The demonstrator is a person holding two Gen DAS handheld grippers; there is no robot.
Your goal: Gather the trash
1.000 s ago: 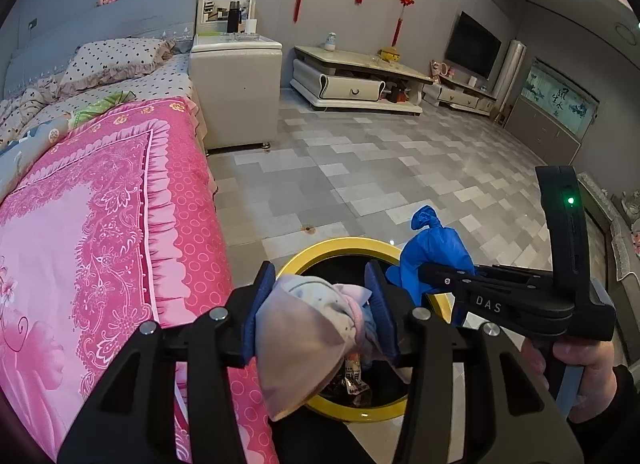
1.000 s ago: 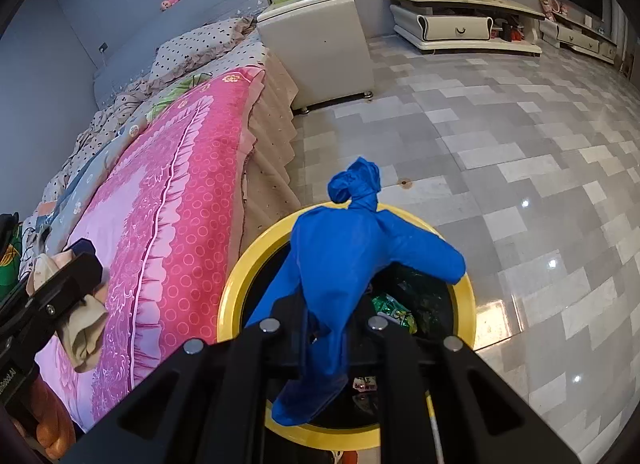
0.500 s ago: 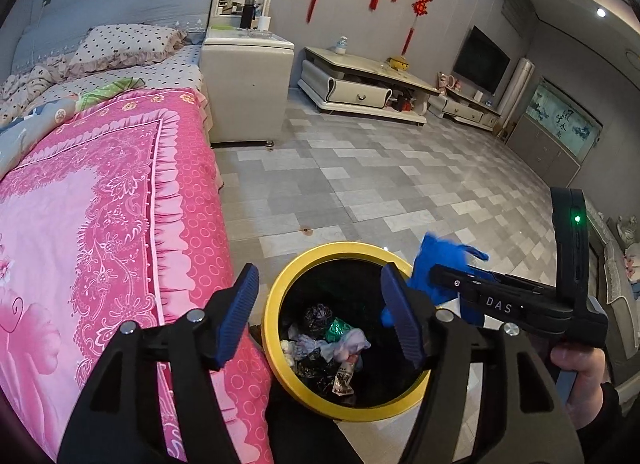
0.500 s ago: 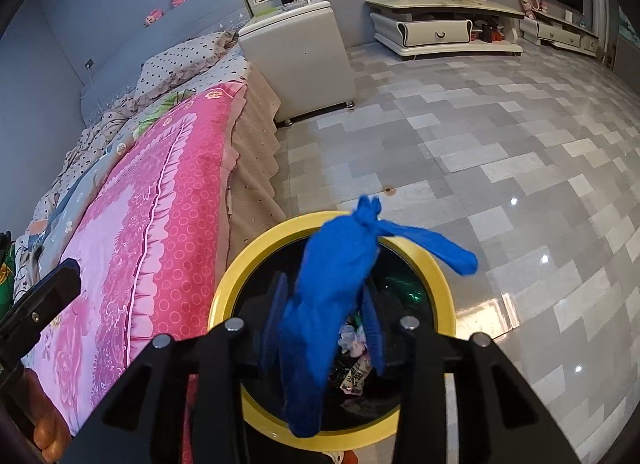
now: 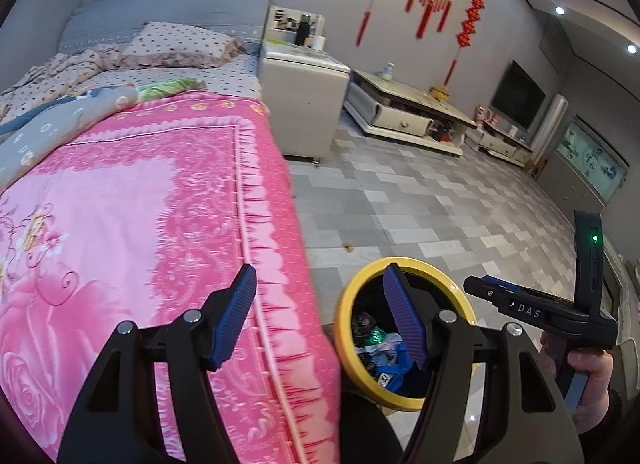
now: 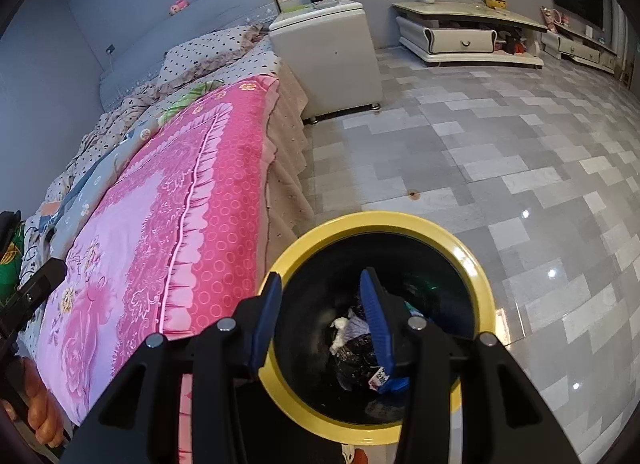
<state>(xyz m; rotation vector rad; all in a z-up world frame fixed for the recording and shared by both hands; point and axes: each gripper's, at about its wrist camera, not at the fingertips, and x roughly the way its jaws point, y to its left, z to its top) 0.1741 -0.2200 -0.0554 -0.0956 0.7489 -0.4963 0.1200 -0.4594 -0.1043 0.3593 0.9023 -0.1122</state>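
With nothing between its jaws, right gripper (image 6: 320,318) hangs over yellow-rimmed bin (image 6: 472,264).

The left wrist view looks forward and down along its fingers (image 5: 236,316), over the corner of the bed (image 5: 160,224) and toward the bin (image 5: 344,316) at the right. The right wrist view looks down more steeply, close above the bin (image 6: 476,264). Both views share the bed (image 6: 192,200), the bin, the floor (image 6: 500,152) and the far cabinet (image 6: 332,48).

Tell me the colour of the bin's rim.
Yellow, around a black inside; the bin's rim shows best in the right wrist view.
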